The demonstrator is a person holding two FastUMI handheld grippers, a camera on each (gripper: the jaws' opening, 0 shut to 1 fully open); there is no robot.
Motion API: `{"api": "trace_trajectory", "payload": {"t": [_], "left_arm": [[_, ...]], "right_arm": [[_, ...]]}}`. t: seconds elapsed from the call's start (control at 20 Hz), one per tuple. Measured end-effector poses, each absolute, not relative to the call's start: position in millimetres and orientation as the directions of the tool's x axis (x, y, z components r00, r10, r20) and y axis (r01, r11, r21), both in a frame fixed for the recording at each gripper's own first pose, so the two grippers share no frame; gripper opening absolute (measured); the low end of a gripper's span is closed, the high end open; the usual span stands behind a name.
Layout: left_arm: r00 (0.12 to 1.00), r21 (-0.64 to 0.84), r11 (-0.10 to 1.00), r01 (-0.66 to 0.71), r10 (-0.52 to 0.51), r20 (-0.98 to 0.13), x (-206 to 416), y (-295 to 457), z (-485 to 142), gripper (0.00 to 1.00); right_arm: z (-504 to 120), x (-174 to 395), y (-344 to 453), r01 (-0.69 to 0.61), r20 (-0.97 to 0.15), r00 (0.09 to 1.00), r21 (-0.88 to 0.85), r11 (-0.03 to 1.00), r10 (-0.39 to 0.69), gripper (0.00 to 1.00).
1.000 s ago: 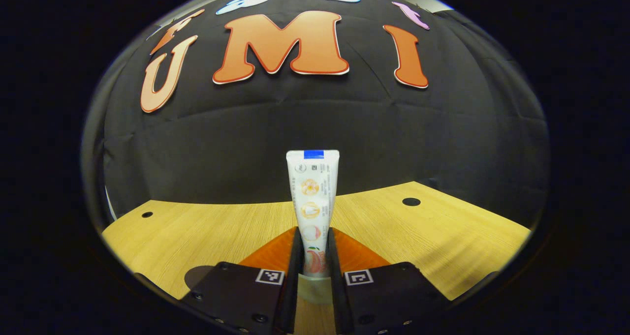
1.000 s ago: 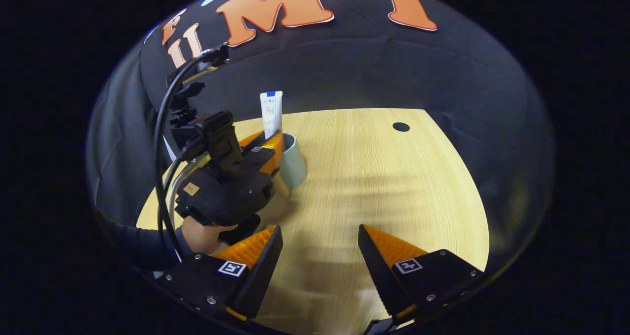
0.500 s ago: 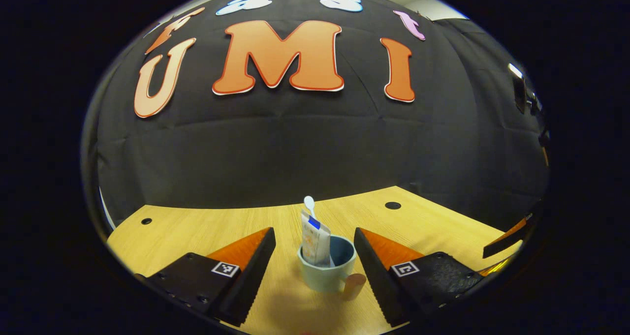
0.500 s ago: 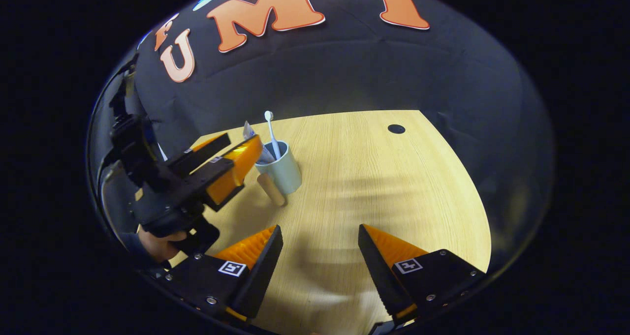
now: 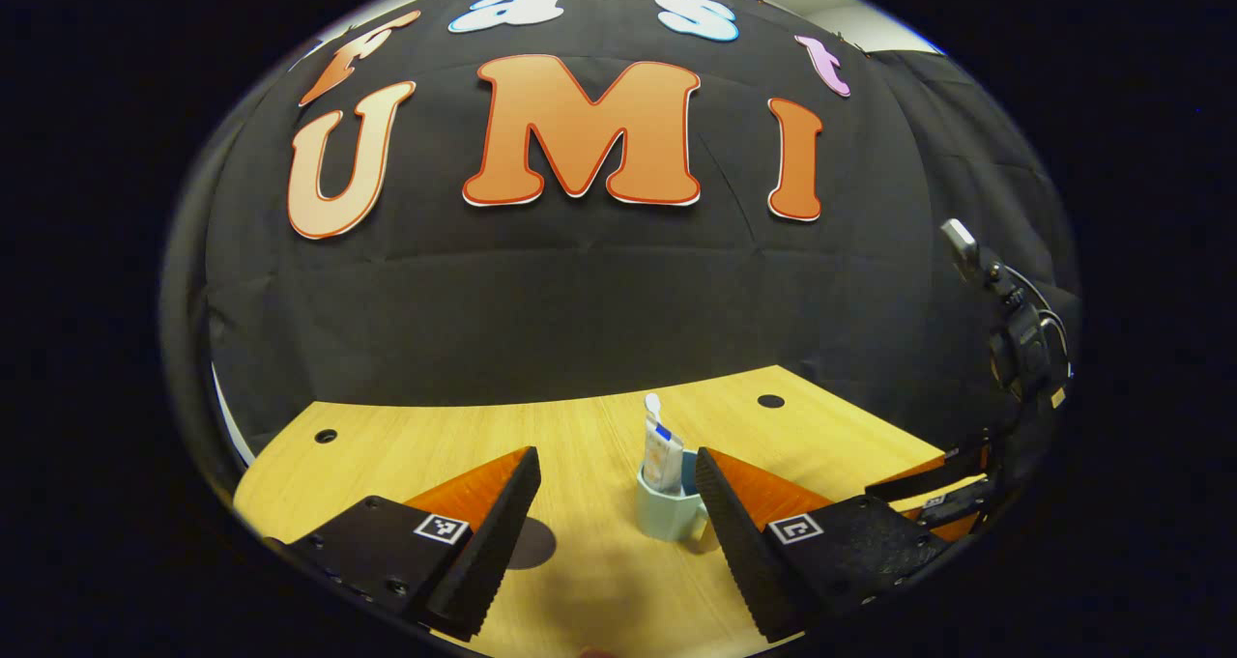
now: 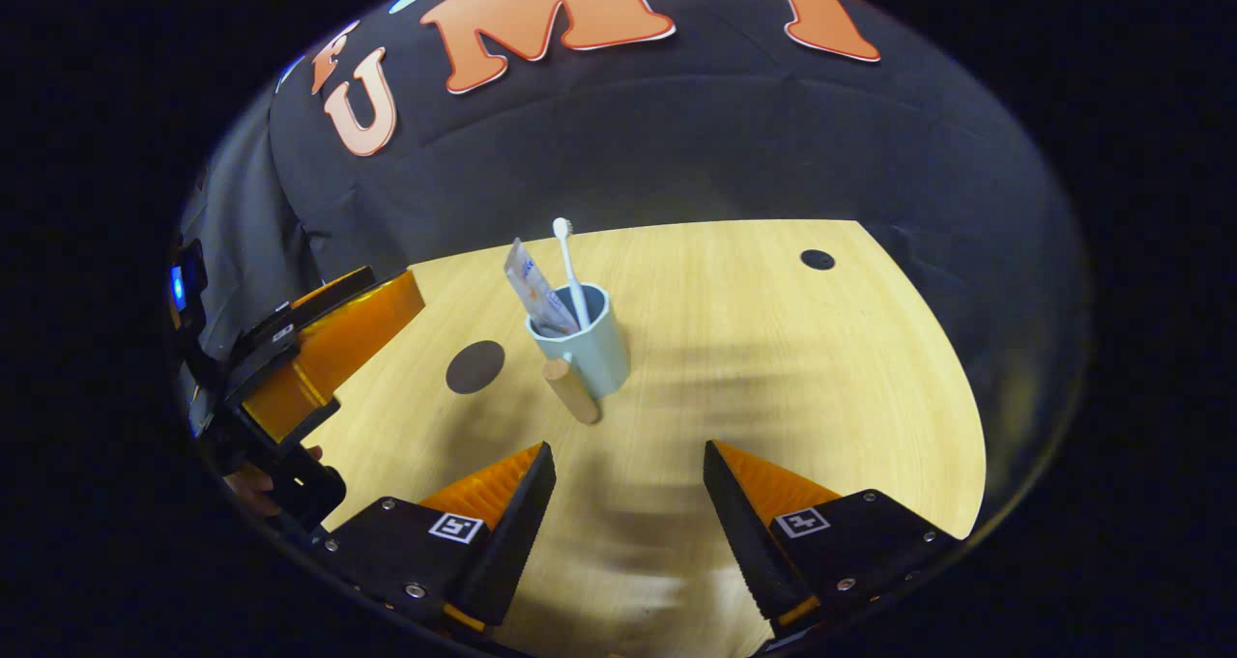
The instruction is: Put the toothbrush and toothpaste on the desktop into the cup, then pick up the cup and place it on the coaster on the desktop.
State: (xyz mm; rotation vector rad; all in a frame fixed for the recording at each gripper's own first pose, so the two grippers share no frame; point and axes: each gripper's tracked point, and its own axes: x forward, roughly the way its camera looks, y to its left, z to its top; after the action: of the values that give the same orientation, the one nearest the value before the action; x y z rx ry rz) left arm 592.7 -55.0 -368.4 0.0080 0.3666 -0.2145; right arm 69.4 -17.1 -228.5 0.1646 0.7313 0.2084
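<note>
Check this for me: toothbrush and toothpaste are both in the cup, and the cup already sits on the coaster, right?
Not quite. The toothbrush and toothpaste are in the cup, but the right gripper view shows the cup standing on bare desktop, apart from the coaster.

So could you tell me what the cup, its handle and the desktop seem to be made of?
Cup: pale blue-green, smooth matte wall, likely ceramic or plastic. Handle: tan cylinder, looks like wood. Desktop: light wood grain with an even sheen, probably laminate.
</note>
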Motion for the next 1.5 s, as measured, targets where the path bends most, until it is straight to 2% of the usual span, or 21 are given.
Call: {"api": "trace_trajectory", "payload": {"t": [0.4, 0.8, 0.9, 1.0, 1.05, 1.1, 1.15, 1.5], "left_arm": [[0.907, 0.012, 0.994, 0.113, -0.098, -0.411, 550.5, 14.4, -343.2, 0.96], [0.876, 0.023, 0.999, 0.045, -0.029, -0.481, 522.6, 51.5, -345.4, 0.96], [0.867, 0.022, 0.999, 0.029, -0.014, -0.499, 518.0, 59.8, -350.5, 0.96], [0.856, 0.02, 1.0, 0.018, -0.005, -0.518, 516.7, 63.4, -355.3, 0.96], [0.851, 0.018, 1.0, 0.014, -0.002, -0.525, 515.2, 65.3, -357.6, 0.96], [0.847, 0.012, 1.0, 0.012, -0.004, -0.532, 513.7, 66.6, -360.0, 0.96], [0.843, 0.007, 1.0, 0.01, -0.005, -0.538, 510.5, 68.3, -362.4, 0.96], [0.839, -0.002, 1.0, 0.009, -0.009, -0.545, 505.9, 72.4, -361.0, 0.96]], "right_arm": [[-233.0, 132.5, 22.3, -0.139, -0.661, 0.714, 0.189, 0.972, 0.231, 0.93], [-278.8, 163.2, 39.8, -0.106, -0.786, 0.596, 0.126, 0.986, 0.164, 0.87], [-283.0, 167.4, 42.7, -0.102, -0.799, 0.582, 0.114, 0.988, 0.153, 0.82], [-287.4, 166.7, 50.3, -0.098, -0.809, 0.567, 0.121, 0.988, 0.155, 0.71], [-290.8, 164.4, 50.7, -0.096, -0.82, 0.553, 0.113, 0.989, 0.148, 0.59], [-293.8, 162.0, 49.1, -0.094, -0.83, 0.542, 0.09, 0.991, 0.127, 0.53], [-290.1, 161.2, 47.7, -0.108, -0.825, 0.553, 0.064, 0.992, 0.114, 0.29], [-288.9, 160.9, 51.6, -0.104, -0.831, 0.546, 0.055, 0.993, 0.103, 0.16]]}}
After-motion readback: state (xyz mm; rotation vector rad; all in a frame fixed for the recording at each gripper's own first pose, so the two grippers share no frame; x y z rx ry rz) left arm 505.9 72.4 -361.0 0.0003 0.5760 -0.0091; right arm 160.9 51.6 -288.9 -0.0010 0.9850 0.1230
